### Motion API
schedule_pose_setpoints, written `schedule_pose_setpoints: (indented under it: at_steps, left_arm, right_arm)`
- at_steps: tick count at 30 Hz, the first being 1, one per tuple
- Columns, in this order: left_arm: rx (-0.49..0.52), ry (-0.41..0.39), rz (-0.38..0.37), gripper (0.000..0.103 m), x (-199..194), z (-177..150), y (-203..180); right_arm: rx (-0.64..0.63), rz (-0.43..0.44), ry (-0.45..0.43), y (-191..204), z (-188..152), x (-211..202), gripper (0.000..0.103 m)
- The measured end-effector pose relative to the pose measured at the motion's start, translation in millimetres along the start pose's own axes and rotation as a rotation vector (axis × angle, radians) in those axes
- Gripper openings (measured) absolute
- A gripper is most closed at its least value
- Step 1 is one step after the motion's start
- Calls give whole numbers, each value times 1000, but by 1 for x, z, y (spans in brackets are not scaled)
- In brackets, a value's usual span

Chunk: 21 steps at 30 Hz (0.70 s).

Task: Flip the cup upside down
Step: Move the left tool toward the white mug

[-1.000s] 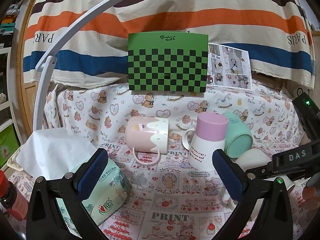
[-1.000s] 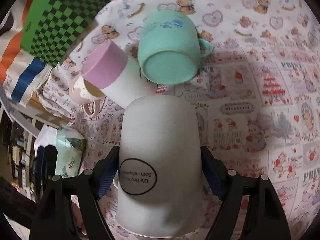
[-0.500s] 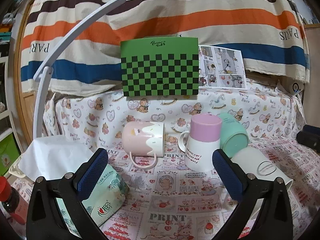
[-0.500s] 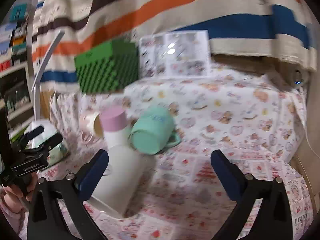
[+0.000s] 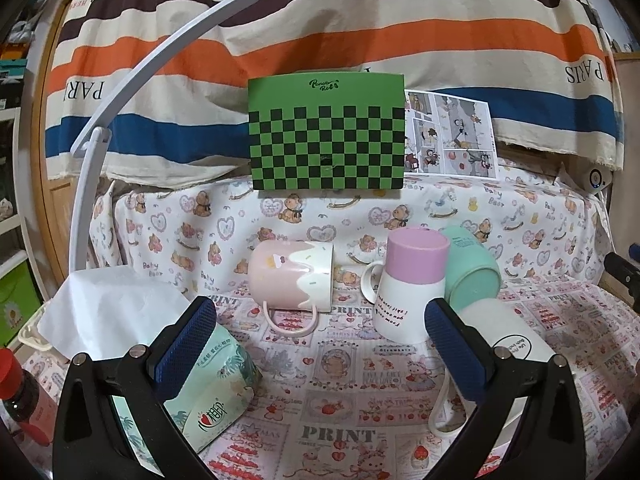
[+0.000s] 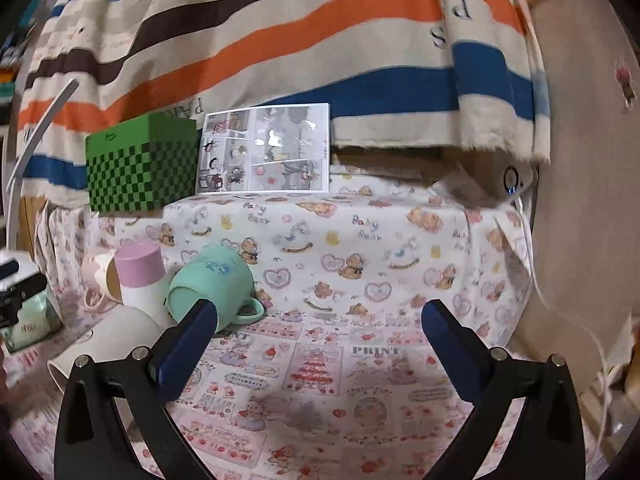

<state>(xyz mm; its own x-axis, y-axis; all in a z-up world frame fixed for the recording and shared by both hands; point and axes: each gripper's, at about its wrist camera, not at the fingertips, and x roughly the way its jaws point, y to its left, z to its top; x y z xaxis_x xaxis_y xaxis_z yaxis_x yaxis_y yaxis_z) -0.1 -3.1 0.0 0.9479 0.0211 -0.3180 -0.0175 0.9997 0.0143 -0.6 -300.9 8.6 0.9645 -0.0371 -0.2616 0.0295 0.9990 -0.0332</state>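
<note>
Left wrist view, going left to right: a red-capped bottle (image 5: 16,392) sits at the far left edge, outside the left finger, with a white tissue (image 5: 108,308) sticking up from a mint tissue pack (image 5: 208,396) that lies right behind the left pad. Ahead and between the pads, a pink mug with white drip glaze (image 5: 290,278) lies on its side, handle down on the printed tablecloth (image 5: 340,400). Right of it stands a white mug with a pink base (image 5: 410,284), already upside down, and a mint green mug (image 5: 472,270) leans tipped against it. The white cup (image 5: 508,338) lies on its side just behind the right pad, its round printed label facing up and its handle loop low by the pad. At the back, a green checkered box (image 5: 326,138) and a comic sheet (image 5: 448,136) stand against the striped cloth (image 5: 320,40)

The left gripper (image 5: 320,344) is spread wide, holding nothing – the white cup is partly hidden by its right finger.

Right wrist view: the right gripper (image 6: 316,338) is also wide apart and empty. The white cup (image 6: 112,340) lies outside its left finger, touching nothing of the tongs, with the mint green mug (image 6: 208,288) just behind that finger's tip – bare tablecloth shows between the pads
</note>
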Motion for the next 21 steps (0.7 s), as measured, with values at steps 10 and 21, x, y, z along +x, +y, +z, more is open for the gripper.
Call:
schedule_pose_setpoints:
  at_steps: [10,21]
  left_arm:
    - [10,-17,-1,103,-4,0,-2]
    - [-188,139,-23,103,-25,68,-10]
  right_arm:
    - [16,26,37,-3,-1,7,103]
    - [10,27,30,-2,0,6,103]
